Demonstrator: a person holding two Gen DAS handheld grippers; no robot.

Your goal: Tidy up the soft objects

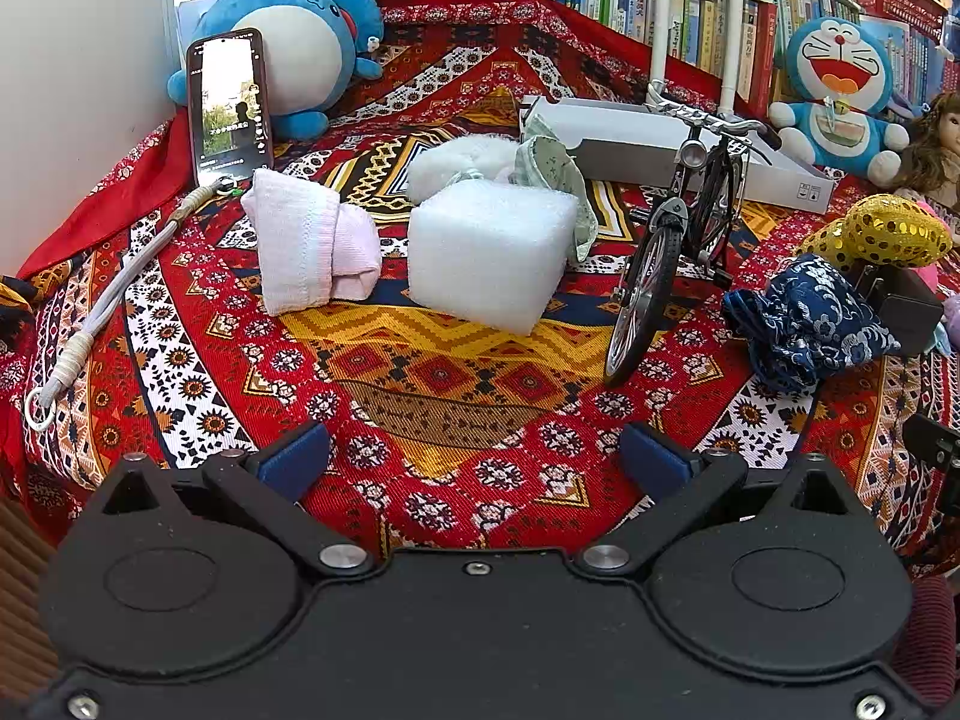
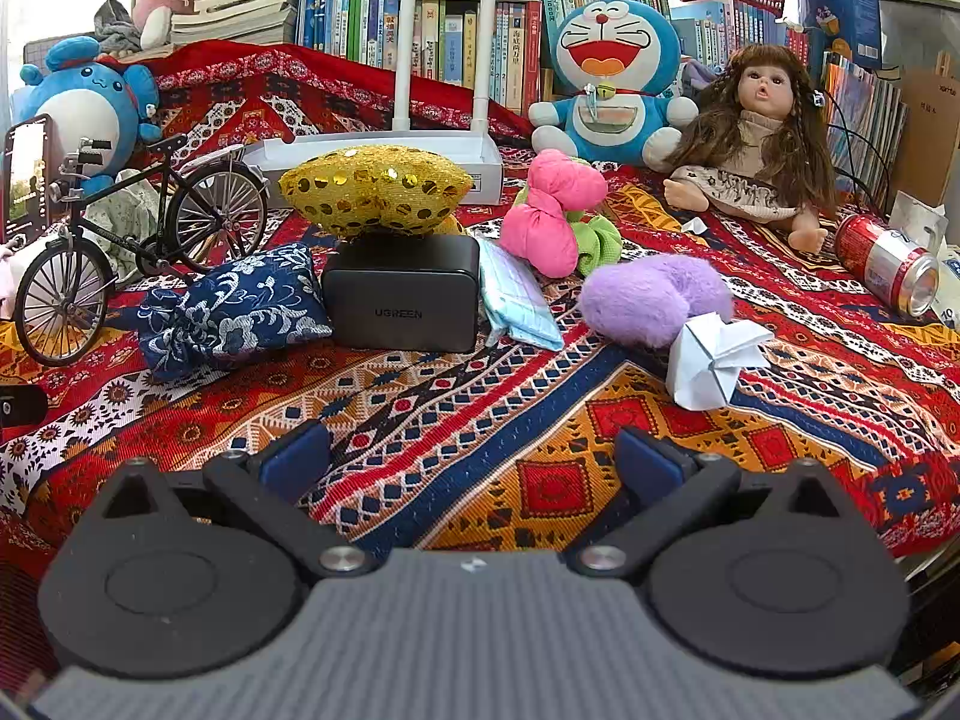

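Both grippers idle above the patterned cloth (image 2: 480, 396), nothing held. Left gripper (image 1: 474, 459): jaws spread wide, empty. Right gripper (image 2: 474, 459): same, spread, empty.

Judgement: no pick started yet; step in hand is choosing a first soft item and approaching.

Left side candidates: pink towel (image 1: 312, 246), folded, slumped, just left of the foam cube (image 1: 489, 255). Cube is white, blocky, faces fairly flat. Easiest grab, go straight in, close across two opposite faces, light squeeze, since it will likely compress. White fluffy ball (image 1: 462, 159) sits behind the cube near the white box (image 1: 666, 141).

Keep the left gripper clear of the model bicycle (image 1: 678, 246), just right of the cube; it looks easy to tip. Phone (image 1: 228, 108) leaning on the blue plush (image 1: 294, 42) is also a knock risk.

Right side candidates: blue floral pouch (image 2: 234, 306) touching the black charger (image 2: 402, 294); gold sequin cushion (image 2: 375, 189) rests on top of the charger; purple fluffy heart (image 2: 654, 297) beside a paper origami piece (image 2: 714, 360). Take the heart from its far-left side to avoid crushing the paper. Lift the cushion straight up so the charger stays put.
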